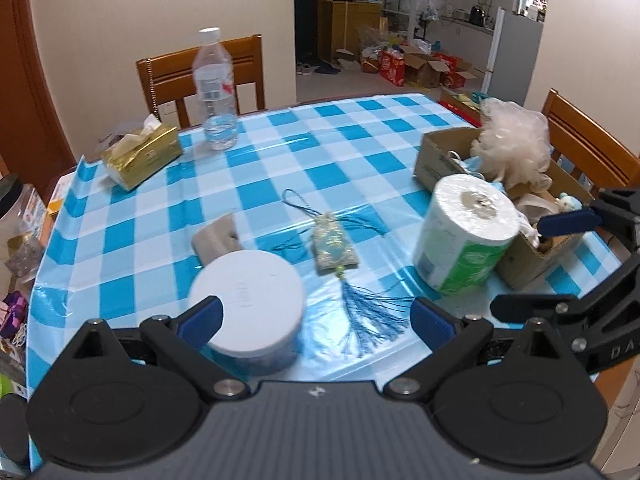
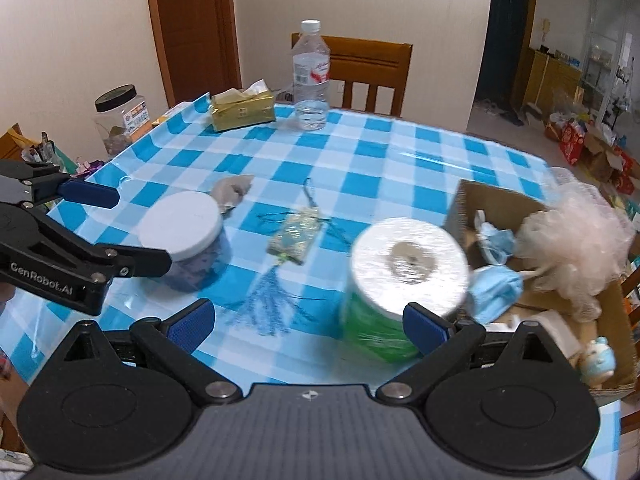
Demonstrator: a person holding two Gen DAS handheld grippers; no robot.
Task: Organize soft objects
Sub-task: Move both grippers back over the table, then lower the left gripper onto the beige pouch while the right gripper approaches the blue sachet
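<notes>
On the blue checked tablecloth (image 1: 280, 152) lie a tasselled sachet (image 1: 334, 248) (image 2: 294, 236) and a beige pad (image 1: 218, 238) (image 2: 232, 192). A white-lidded jar (image 1: 248, 304) (image 2: 184, 236) and a toilet paper roll (image 1: 466, 232) (image 2: 404, 280) stand there too. A cardboard box (image 1: 436, 156) (image 2: 488, 200) at the right holds a pale loofah (image 1: 512, 144) (image 2: 576, 248), blue face masks (image 2: 496, 284) and a small toy (image 2: 600, 360). My left gripper (image 1: 316, 322) (image 2: 128, 228) hovers open over the jar and tassel. My right gripper (image 2: 308, 326) (image 1: 540, 264) is open beside the roll, holding nothing.
A water bottle (image 1: 214, 88) (image 2: 311, 76) and a gold tissue pack (image 1: 140, 156) (image 2: 242, 110) stand at the table's far side. Wooden chairs (image 1: 200, 76) (image 2: 372, 68) ring the table. A plastic jar (image 2: 120, 116) and clutter sit off the left edge.
</notes>
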